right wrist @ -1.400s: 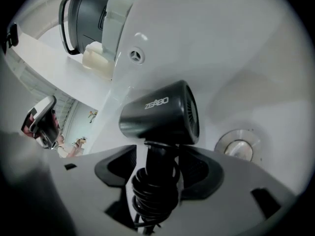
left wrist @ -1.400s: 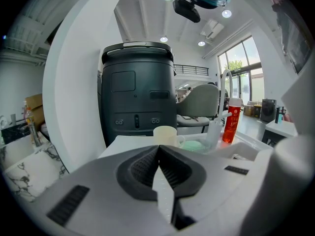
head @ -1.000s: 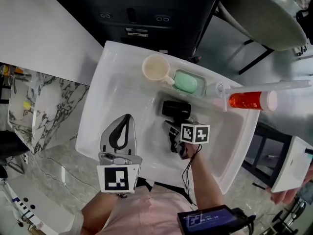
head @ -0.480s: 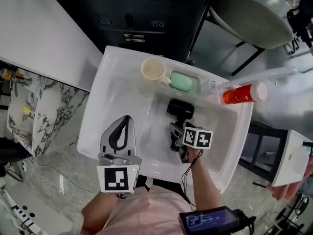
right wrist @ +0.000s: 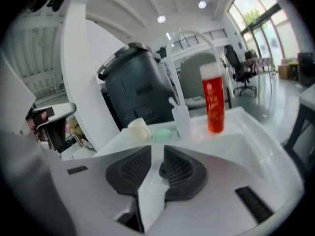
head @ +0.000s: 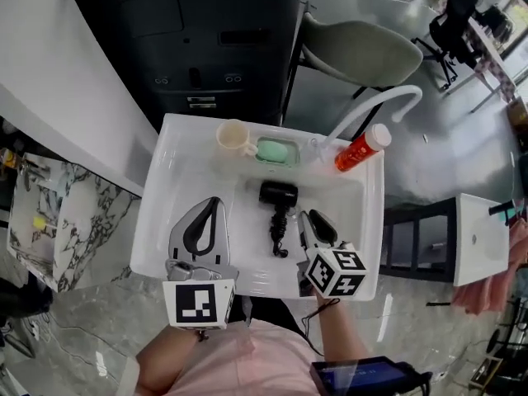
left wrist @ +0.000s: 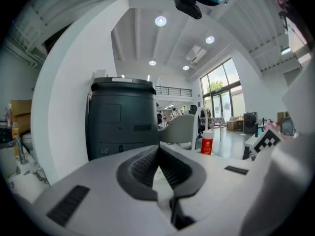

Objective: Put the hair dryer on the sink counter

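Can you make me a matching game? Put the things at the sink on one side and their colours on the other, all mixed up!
Things:
1. hair dryer
2. cup
3. soap
4. bottle

Colours:
A. green
B. red
C. black
D. cream

Pairs: 1-C, 2-D, 3-A, 4-B

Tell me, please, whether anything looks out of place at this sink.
The black hair dryer lies in the sink basin, not on the rim beside the cup and soap dish: an odd spot for an electrical appliance.
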`<state>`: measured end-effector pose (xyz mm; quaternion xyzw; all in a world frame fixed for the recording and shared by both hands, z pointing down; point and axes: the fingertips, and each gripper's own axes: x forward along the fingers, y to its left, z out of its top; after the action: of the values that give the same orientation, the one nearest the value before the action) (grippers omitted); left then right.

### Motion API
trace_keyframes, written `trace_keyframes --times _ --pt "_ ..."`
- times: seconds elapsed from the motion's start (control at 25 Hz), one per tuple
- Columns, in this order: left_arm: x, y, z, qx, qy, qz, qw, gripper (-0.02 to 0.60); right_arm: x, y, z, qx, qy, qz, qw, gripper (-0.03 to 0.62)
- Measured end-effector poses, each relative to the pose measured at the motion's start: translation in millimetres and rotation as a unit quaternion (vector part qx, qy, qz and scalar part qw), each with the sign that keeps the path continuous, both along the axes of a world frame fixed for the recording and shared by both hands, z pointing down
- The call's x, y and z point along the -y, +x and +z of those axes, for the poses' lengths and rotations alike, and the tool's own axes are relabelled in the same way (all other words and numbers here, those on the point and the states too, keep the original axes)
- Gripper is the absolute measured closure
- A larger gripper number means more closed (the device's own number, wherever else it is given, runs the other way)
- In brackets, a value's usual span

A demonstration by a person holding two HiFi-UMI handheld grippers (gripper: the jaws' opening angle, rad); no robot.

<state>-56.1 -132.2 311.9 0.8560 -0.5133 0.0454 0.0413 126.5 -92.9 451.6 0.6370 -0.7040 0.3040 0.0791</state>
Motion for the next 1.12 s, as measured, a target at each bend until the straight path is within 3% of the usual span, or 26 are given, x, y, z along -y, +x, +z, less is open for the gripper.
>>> trace_keyframes --times 0.12,0.28,0.48,0.76,1.12 --pt "-13 8 -36 -0.016 0.030 0.020 0.9992 0.572 -15 3 -62 -0.053 0.073 0.024 0.996 0.594" --pt "-30 12 -80 -0.025 0.075 0.045 0.9959 0.572 -38 -5 -133 -0.122 0.153 0.031 0.980 0.594" --pt "-51 12 -115 -0.030 0.111 0.070 0.9910 0.572 -63 -19 -194 -0.158 0.227 0.033 0.960 0.597" --pt "-72 16 -127 -0.038 0.121 0.088 0.9879 0.572 -87 -32 -233 -0.171 0.275 0.035 0.945 0.597" --pt "-75 11 -131 -0.040 0.128 0.086 0.9872 0.572 -91 -46 -250 -0.168 0.298 0.025 0.939 0.597"
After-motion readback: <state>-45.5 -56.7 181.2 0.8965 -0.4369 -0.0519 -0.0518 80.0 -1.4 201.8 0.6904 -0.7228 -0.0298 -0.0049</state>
